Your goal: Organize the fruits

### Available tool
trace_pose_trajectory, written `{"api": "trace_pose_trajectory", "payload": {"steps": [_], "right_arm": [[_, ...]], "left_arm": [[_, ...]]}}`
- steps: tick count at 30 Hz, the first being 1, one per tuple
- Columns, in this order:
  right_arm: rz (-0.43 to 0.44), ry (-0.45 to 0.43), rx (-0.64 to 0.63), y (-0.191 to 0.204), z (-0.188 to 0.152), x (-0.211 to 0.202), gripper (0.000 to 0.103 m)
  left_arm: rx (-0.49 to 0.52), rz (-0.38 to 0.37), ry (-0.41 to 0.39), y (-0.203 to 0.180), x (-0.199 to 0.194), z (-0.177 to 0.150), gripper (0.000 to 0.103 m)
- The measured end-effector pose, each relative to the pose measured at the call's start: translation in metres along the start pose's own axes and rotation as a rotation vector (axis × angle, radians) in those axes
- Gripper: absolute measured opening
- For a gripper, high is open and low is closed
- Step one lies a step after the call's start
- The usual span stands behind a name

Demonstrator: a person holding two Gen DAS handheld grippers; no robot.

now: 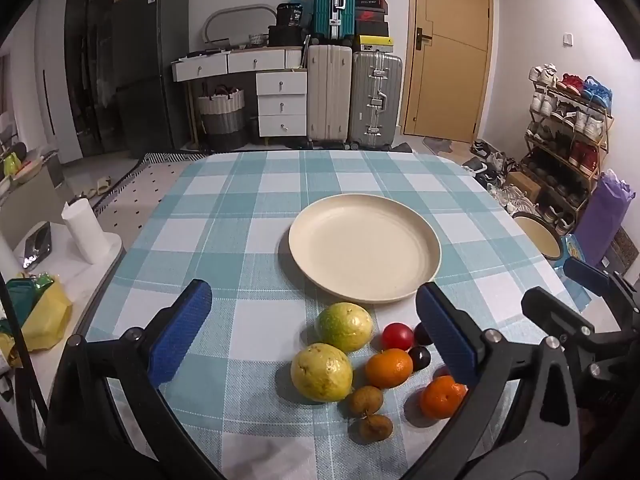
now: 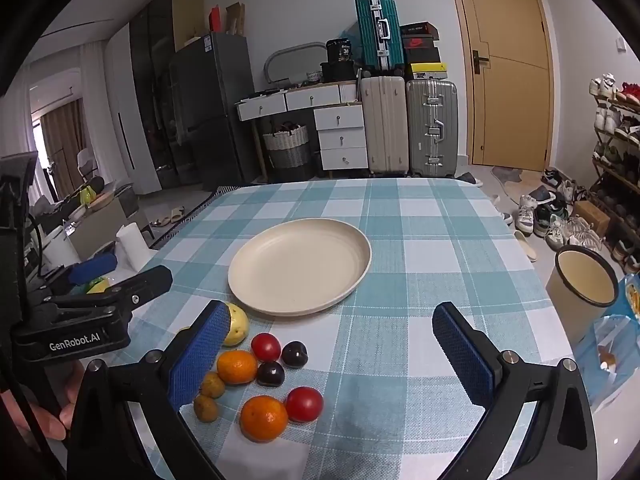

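Observation:
A cream plate (image 1: 364,250) lies empty on the checked tablecloth; it also shows in the right wrist view (image 2: 299,266). In front of it lies a cluster of fruit: two yellow-green guavas (image 1: 321,372) (image 1: 345,326), two oranges (image 1: 389,367) (image 1: 442,396), red tomatoes (image 1: 397,336) (image 2: 304,403), dark plums (image 2: 294,354) and small brown longans (image 1: 365,400). My left gripper (image 1: 316,330) is open, above the guavas. My right gripper (image 2: 332,354) is open, above the tomatoes and plums. Both are empty.
A cream mug (image 2: 582,286) and a blue bag (image 2: 612,344) stand near the table's right edge. A paper towel roll (image 1: 84,232) stands on a side table to the left. Suitcases, drawers and a shoe rack stand beyond the table.

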State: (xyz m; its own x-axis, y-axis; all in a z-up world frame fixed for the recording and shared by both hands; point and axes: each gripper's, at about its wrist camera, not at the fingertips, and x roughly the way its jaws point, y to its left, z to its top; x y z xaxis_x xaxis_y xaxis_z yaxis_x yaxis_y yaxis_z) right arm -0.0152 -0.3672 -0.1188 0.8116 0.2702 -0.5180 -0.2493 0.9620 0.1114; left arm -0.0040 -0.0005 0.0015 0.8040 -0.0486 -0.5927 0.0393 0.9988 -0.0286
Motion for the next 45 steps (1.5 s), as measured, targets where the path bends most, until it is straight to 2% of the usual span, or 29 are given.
{"api": "trace_pose_trajectory", "payload": {"steps": [28,45], "right_arm": [[0.011,0.023,0.002,0.011,-0.006,0.002,0.103],[0.019,0.025,0.003,0.003,-0.005,0.003,0.103]], "left_arm": [[-0.019,0.005,0.023,0.007,0.005,-0.008,0.102],[-0.015,0.007,0.024,0.008,0.005,-0.011,0.102]]}}
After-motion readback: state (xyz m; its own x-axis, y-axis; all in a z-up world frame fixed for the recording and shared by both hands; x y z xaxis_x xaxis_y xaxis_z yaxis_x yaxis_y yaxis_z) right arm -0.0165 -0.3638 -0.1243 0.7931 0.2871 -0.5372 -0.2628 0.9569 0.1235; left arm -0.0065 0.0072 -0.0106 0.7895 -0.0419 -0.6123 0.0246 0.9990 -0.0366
